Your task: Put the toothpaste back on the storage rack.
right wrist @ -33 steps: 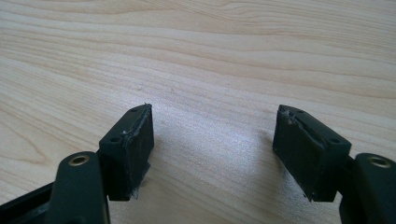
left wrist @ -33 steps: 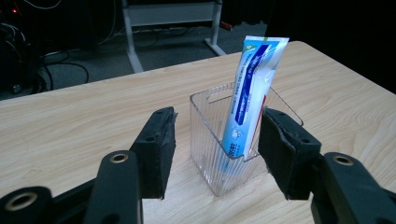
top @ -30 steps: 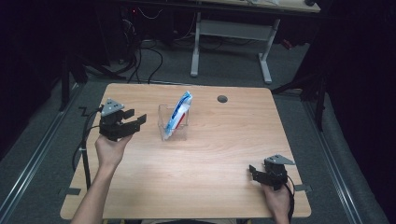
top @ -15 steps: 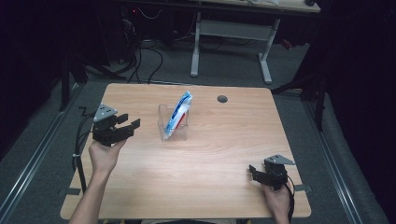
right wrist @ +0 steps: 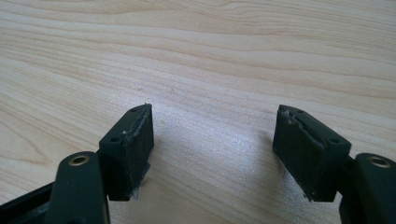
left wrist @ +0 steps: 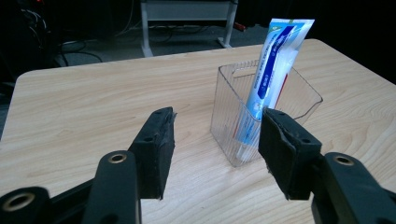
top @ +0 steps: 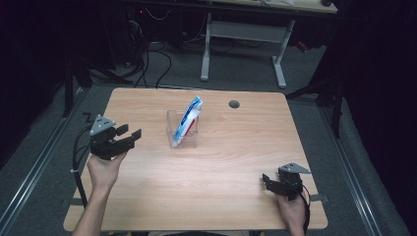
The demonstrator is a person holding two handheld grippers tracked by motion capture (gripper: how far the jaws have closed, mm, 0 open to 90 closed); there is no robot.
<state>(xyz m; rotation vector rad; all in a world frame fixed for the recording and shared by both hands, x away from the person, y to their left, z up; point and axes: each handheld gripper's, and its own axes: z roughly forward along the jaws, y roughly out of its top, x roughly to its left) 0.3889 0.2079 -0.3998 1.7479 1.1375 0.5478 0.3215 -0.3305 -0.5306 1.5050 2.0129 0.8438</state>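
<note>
nearest the person, the right gripper [top: 281, 184] sits low at the desk's [top: 236, 167] near right corner, held in the right hand [top: 291, 211]. in the right gripper view its jaws stand wide apart with only bare wood grain between them, so it is released and grasps nothing.

farther in, on the left side, the left hand [top: 104, 169] carries the left gripper [top: 129, 138] above the desk near its left edge, a grey plate [top: 102, 124] on top. its jaws point toward the middle of the desk. in the left gripper view they are spread wide, nothing between the pads [left wrist: 156, 149], so this one is released too. the bin shows beyond the gap, apart from both jaws.

past that, near the middle of the desk, stands a clear bin [top: 182, 130], upright, with ribbed walls. a tube [top: 190, 118], white and blue with some red, stands in it on its cap end, leaning against the far wall, its flat end rising well above the rim. in the left gripper view the tube [left wrist: 273, 74] stands at the right side of the bin [left wrist: 261, 112].

behind the bin, toward the far right, a dark round hole [top: 234, 104] sits in the desk top. beyond the far edge lie grey floor, cables [top: 157, 54] and the white legs [top: 206, 49] of another desk.
</note>
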